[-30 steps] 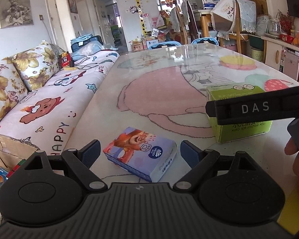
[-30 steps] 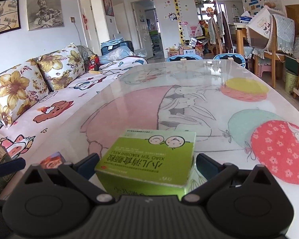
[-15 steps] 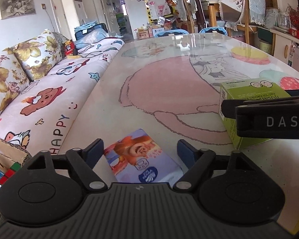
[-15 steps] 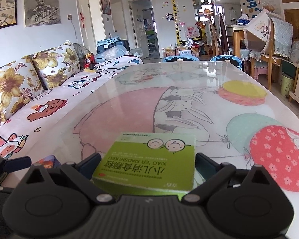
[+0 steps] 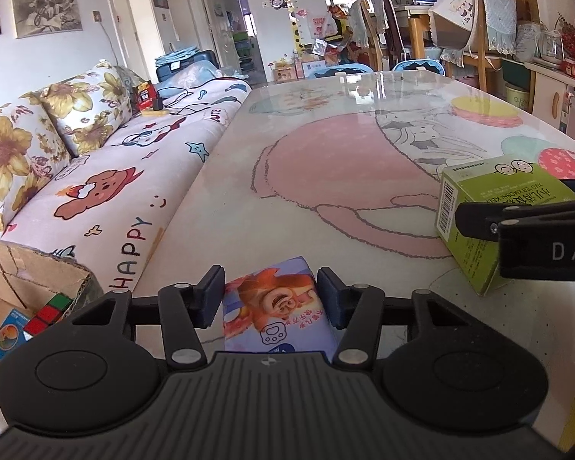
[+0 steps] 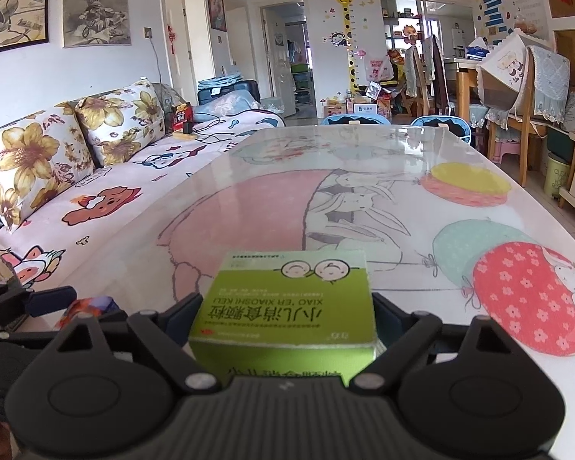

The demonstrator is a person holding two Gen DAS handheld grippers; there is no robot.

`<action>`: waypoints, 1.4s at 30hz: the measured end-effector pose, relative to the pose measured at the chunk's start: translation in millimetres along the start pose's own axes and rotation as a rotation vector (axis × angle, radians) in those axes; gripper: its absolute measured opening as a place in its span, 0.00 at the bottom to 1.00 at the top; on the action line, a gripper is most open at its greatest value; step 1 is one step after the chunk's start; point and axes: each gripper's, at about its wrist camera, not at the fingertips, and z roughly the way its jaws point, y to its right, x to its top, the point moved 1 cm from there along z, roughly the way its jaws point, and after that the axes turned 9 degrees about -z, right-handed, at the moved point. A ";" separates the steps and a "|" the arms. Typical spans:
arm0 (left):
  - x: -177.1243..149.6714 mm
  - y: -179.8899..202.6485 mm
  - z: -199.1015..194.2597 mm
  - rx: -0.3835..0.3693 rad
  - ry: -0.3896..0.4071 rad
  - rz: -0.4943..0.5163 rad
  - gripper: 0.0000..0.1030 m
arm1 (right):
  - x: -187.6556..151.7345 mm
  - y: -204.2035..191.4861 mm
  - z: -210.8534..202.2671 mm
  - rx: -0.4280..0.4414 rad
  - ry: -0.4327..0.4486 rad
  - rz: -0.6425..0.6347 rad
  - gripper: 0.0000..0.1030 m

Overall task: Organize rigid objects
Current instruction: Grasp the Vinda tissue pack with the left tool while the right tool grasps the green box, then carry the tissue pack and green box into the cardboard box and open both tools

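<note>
Tilting down over table (image 5: 326, 145), left tool (image 5: 272, 301) closing on tissue pack (image 5: 278, 308), right tool (image 6: 287, 320) closing around green box (image 6: 287, 303).

I see a glossy table (image 5: 326, 122) printed with a pink shape, rabbits and balloons. On it, at the near edge, lies a tissue pack (image 5: 276, 310) with a cartoon bear; to its right, apart from it, stands a green box (image 5: 475, 207) with cartoon faces.
</note>
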 end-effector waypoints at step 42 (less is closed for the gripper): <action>-26.4 -13.3 -65.3 -0.049 -0.030 -0.177 0.57 | -53.5 -57.0 -112.1 -0.007 -0.053 -0.079 0.85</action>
